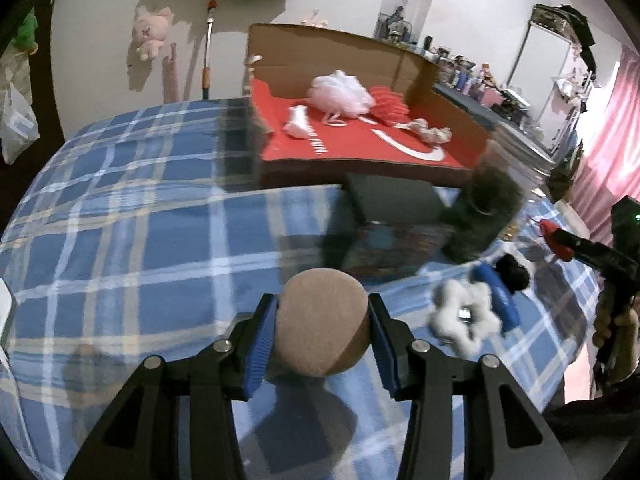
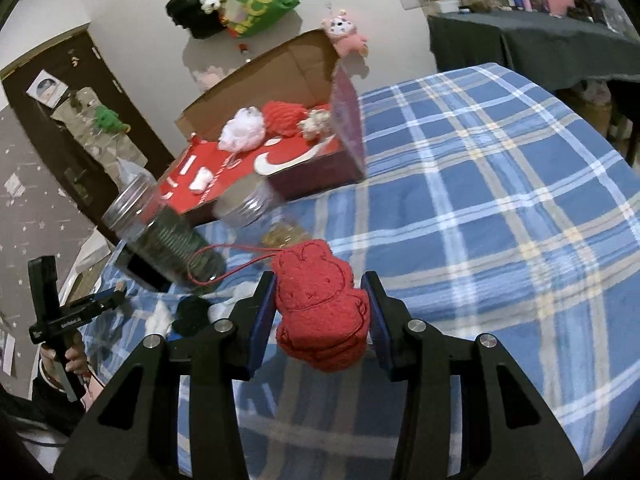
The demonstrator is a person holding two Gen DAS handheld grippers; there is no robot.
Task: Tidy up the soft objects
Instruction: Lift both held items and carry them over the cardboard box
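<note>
Clearly both hands are mid-carry: the left gripper (image 1: 322,334) is clamped on a tan foam ball (image 1: 322,320), its blue pads pressed into either side, and the right gripper (image 2: 322,320) is clamped on a red bunny-shaped plush (image 2: 320,308) whose red cord (image 2: 236,268) trails off to its left. Ahead of each gripper, beyond the held thing, lies the opened red shoebox (image 1: 360,148), already holding a white mesh puff (image 1: 342,92), a red knitted piece (image 1: 386,104) and smaller soft bits, so the step in hand looks like delivery to that box. The next move probably calls for reaching forward over the box's near edge and letting go above a bare patch. Just right of the left gripper, a white fluffy flower (image 1: 464,316) and a small black soft thing (image 1: 514,274) wait on the blue plaid cloth (image 1: 140,220). Clear jars (image 2: 168,240) stand ahead-left of the right gripper. Beyond are a white wall with hanging toys and a cluttered shelf.
</note>
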